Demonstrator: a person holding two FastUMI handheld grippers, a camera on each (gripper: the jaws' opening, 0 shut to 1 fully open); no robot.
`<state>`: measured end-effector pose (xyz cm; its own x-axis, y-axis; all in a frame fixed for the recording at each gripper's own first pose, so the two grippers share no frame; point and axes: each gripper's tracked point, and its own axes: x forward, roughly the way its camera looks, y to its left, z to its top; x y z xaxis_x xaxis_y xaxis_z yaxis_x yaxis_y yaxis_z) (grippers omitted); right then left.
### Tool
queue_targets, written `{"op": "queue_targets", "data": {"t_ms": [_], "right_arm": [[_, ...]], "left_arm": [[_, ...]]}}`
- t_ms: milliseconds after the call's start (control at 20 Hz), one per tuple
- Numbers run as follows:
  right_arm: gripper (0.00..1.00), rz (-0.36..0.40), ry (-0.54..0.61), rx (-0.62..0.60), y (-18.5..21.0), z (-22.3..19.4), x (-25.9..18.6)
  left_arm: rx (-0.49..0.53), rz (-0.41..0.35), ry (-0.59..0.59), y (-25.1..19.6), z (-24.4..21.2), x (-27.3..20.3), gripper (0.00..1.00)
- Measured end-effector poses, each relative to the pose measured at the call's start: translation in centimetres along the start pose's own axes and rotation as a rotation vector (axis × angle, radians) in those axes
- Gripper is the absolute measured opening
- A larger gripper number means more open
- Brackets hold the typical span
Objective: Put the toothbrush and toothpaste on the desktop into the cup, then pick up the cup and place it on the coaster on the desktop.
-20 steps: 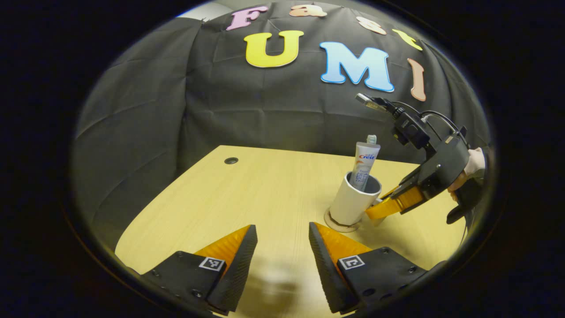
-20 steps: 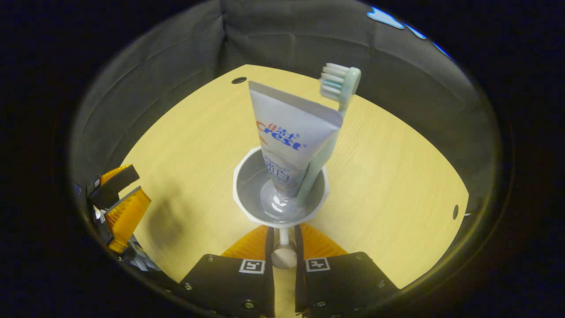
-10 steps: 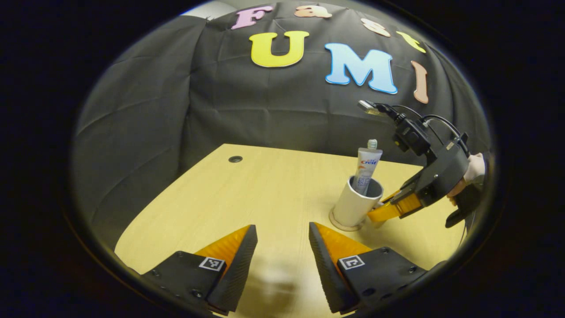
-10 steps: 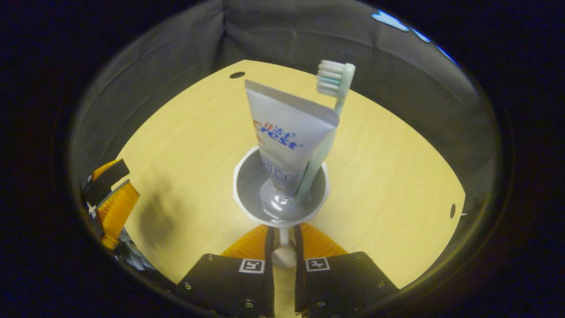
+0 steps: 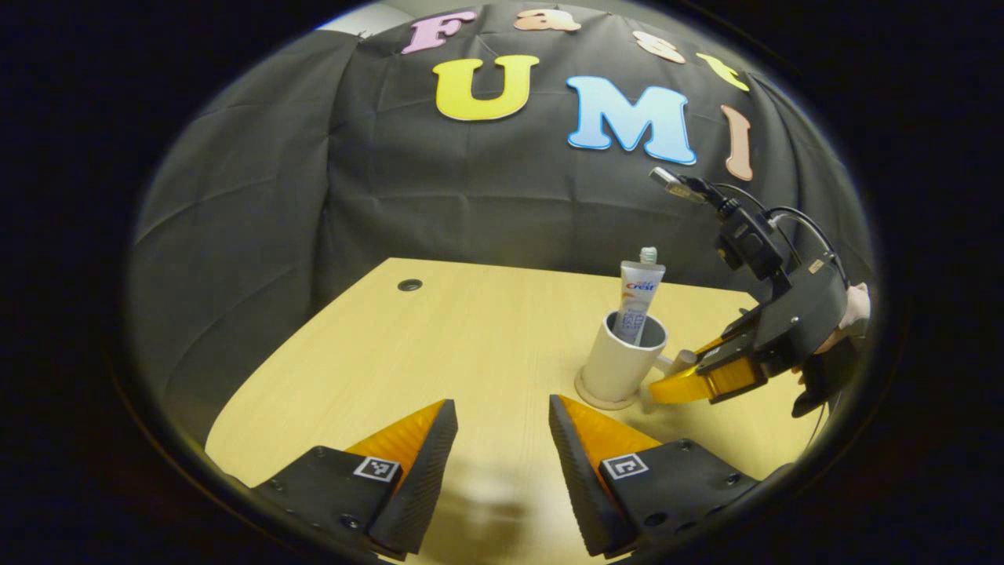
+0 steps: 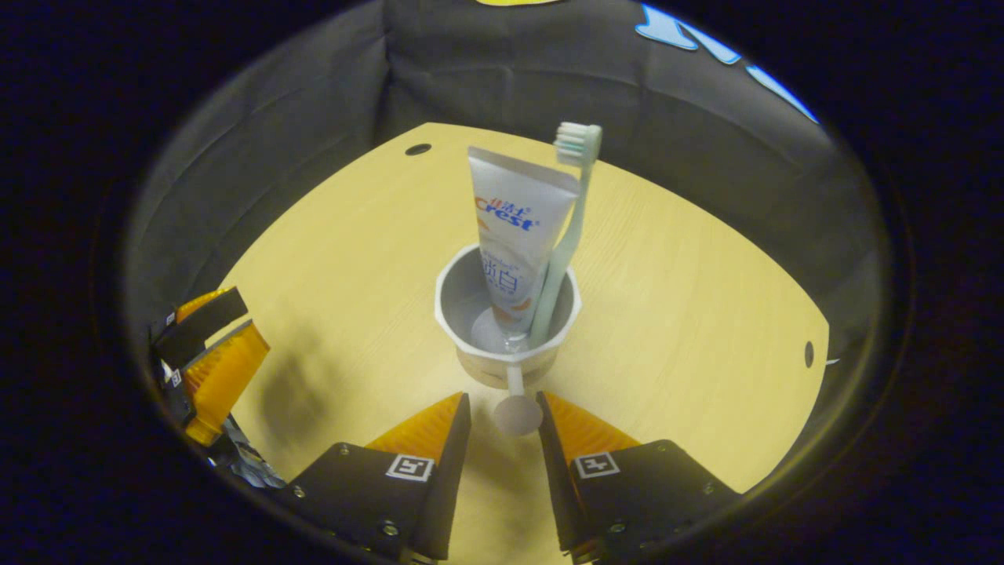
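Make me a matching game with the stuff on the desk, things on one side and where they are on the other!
Things:
1. toothbrush
2. cup
3. coaster
4. left gripper

Places:
A. under the cup
B. standing inside the cup beside the toothpaste
C. on the coaster
D. over bare desk, open

Pairs: 1-B, 2-C, 3-A, 4-D

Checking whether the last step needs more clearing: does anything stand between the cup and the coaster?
Nothing visible does. The cup, holding the toothpaste and toothbrush, already sits on the coaster; the right gripper is open beside its handle.
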<state>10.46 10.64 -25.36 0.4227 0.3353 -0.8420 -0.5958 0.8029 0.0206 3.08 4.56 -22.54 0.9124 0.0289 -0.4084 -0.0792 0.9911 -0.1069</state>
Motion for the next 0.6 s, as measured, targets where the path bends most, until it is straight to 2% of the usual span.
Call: {"op": "queue_targets", "data": {"t_ms": [300, 600], "right_arm": [[0.5, -0.066, -0.166, 0.119, -1.7, 0.3, -5.6], [0.49, -0.194, -0.449, 0.227, -4.5, 3.6, -14.3]], "left_arm": [[0.055, -0.07, -0.071, -3.9, 4.5, -0.9, 0.8], [0.115, -0.147, -0.184, -7.9, 11.6, -2.4, 0.79]]}}
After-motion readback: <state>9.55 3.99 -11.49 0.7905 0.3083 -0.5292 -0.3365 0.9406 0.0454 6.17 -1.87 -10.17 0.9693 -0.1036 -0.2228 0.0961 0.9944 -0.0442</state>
